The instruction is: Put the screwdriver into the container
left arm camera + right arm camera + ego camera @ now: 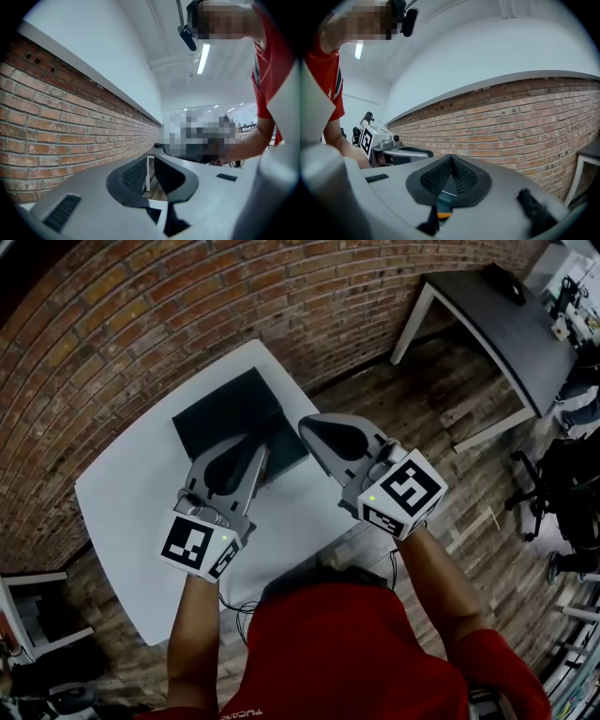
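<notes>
Looming behind the container [225,413] stands a brick wall [141,320].

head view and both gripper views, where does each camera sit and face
Head view: on the person's head, looking steeply down at the white table, dark rectangular container, left gripper, right gripper, forearms and red shirt.
Left gripper view: on the left gripper, level along its parted fingers beside the red brick wall; red sleeve and forearm at right.
Right gripper view: on the right gripper, level along its closed fingers toward the wall; left gripper at left.
Shared: the brick wall, in all three.
</notes>
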Available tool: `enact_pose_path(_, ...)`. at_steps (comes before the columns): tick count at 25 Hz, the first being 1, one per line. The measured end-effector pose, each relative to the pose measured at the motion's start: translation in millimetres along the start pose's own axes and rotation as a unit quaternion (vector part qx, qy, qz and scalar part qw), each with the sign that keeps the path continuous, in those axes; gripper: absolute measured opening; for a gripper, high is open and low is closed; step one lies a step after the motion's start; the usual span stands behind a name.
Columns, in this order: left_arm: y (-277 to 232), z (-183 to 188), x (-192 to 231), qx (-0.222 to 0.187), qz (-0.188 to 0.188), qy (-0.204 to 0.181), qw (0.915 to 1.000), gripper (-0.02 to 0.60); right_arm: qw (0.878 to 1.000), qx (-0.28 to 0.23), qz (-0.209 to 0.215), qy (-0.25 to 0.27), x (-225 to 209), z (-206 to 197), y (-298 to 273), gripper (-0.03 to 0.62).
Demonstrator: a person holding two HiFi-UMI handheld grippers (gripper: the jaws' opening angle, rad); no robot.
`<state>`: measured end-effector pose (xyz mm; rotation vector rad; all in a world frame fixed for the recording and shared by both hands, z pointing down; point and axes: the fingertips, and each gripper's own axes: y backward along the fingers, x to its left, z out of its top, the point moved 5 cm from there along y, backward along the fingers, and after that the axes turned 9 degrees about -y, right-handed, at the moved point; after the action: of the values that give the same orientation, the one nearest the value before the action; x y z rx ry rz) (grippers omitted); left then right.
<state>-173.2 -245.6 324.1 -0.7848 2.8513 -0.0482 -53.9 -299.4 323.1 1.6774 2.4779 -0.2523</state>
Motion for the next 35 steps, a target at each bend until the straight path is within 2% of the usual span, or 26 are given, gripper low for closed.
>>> enact_pose_path(11, 11, 25, -20, -0.047, 0.026, 0.002, 0.9985, 0.017, 0.999, -0.022, 0.030, 0.004, 21, 13, 8, 0.032)
enact_pose_path(18, 22, 38, -29, -0.071, 0.035, 0.014, 0.9968, 0.014, 0.998, -0.036, 0.046, 0.013, 37, 18, 13, 0.031)
enact_pose_path(27, 28, 43, -37, -0.076, 0.042, 0.008, 0.9962, 0.012, 0.997, -0.045, 0.064, 0.029, 54, 18, 21, 0.031)
enact_pose_path(35, 31, 40, -42, -0.071, 0.039, 0.010, 0.9967, 0.012, 0.997, -0.042, 0.056, 0.038, 58, 16, 24, 0.031)
